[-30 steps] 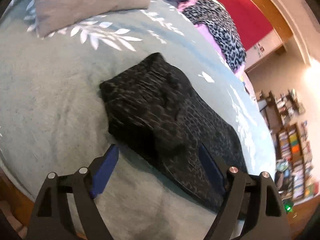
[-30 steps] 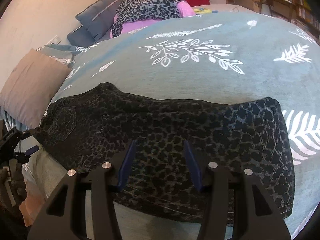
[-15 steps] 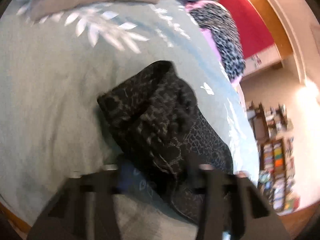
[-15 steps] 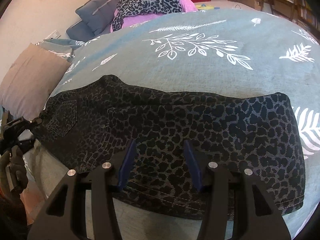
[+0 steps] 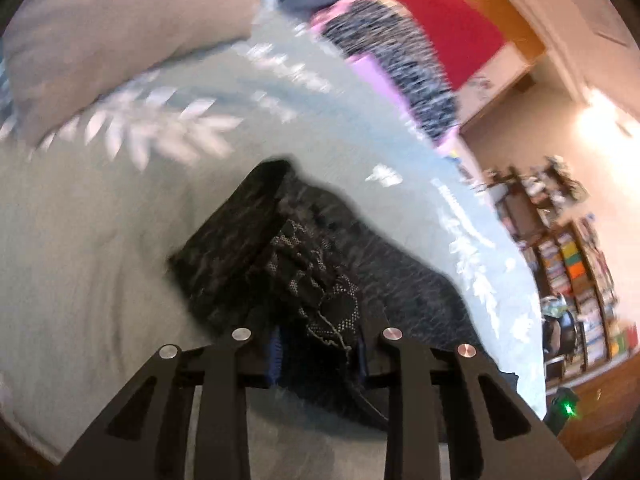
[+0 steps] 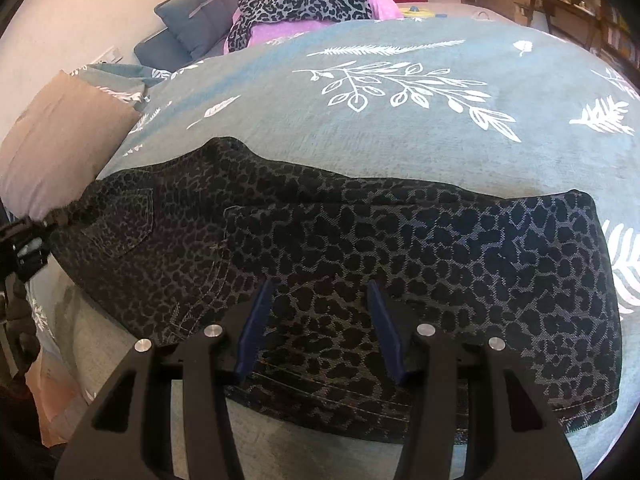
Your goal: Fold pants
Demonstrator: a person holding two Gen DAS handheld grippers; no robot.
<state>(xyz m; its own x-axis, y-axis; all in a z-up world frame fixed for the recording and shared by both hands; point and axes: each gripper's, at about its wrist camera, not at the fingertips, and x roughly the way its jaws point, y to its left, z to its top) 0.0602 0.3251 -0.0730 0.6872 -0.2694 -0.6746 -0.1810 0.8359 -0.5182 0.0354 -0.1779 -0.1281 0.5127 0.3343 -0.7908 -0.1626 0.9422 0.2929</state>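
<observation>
The dark leopard-print pants [image 6: 360, 248] lie folded lengthwise across the teal bedspread [image 6: 400, 128], waistband end to the left. My left gripper [image 5: 318, 354] is shut on the bunched waistband end of the pants [image 5: 312, 280] and lifts it off the bed; it also shows at the far left of the right wrist view [image 6: 24, 236], pinching that end. My right gripper [image 6: 320, 320] is open and empty, its blue pads hovering over the near edge of the pants' middle.
A beige pillow [image 5: 120, 40] and blue pillows [image 6: 200, 12] lie at the bed's head, beside a leopard-print and purple bundle [image 6: 304, 0]. Bookshelves [image 5: 580, 280] stand past the bed's far side. The bed's near edge runs under my right gripper.
My left gripper closed on the waistband end and raised it, bunching the fabric. My right gripper stayed open and edged closer over the pants.
</observation>
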